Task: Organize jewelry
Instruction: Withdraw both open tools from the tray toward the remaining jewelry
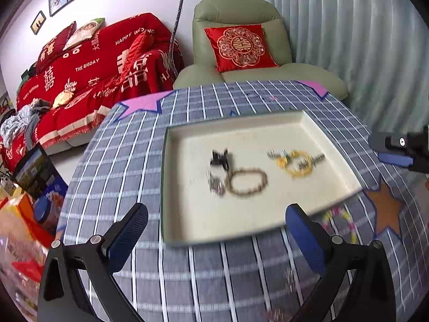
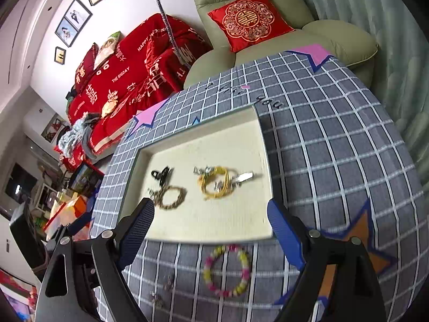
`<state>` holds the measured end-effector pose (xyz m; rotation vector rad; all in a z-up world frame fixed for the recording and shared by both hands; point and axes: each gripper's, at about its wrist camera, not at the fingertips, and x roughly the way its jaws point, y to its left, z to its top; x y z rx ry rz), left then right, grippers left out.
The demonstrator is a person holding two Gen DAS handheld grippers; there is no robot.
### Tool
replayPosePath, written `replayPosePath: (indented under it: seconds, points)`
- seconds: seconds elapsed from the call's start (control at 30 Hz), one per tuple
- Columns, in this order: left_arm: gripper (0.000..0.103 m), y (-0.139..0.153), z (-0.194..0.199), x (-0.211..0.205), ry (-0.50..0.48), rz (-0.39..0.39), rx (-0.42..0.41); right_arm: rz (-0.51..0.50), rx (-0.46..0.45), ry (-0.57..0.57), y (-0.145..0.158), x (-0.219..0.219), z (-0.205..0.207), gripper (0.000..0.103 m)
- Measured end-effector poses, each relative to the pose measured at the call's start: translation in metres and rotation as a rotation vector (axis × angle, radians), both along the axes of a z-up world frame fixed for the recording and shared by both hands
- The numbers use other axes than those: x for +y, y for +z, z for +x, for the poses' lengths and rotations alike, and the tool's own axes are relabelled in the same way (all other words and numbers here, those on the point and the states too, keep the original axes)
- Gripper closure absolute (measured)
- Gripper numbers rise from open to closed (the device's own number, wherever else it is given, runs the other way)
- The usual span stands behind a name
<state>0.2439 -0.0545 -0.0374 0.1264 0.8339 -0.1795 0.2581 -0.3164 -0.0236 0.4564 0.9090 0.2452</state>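
A shallow cream-lined rectangular tray [image 1: 182, 187] sits on a round table covered with a grey cloth checked in white lines [image 1: 120, 155]. Inside the tray lie a brownish beaded bracelet [image 1: 246, 182], with a small black clip [image 1: 219, 157] just beyond it and some small silver-coloured pieces [image 1: 214, 183] at its left side, too blurred to identify. To their right lies a coiled yellow cord bracelet with silver charms [image 1: 293, 162].

Outside the tray, on the cloth near its front edge, lies a bracelet of pink and yellow-green beads [image 2: 228, 269]. Two small dull metallic items, possibly earrings [image 2: 161, 291], rest on the cloth to its left.

The left gripper [image 1: 217, 238] hovers over the tray's front-left corner with its blue-padded fingers spread wide and nothing between them. The right gripper [image 2: 211, 230] hangs above the tray's front edge, jaws also wide apart and empty, the pink and yellow-green bracelet lying on the cloth below the gap.

Beyond the table stand a pale green armchair [image 1: 268, 75] holding a red embroidered cushion [image 1: 240, 45] and a sofa under a red printed cover [image 1: 88, 72].
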Motion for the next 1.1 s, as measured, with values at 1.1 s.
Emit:
replayPosePath:
  seconds: [1.1]
  points:
    - [0.000,-0.046,-0.096,-0.004,-0.002,-0.029,0.137,-0.199,0.185,0.004,-0.061,0.013,-0.071,0.015]
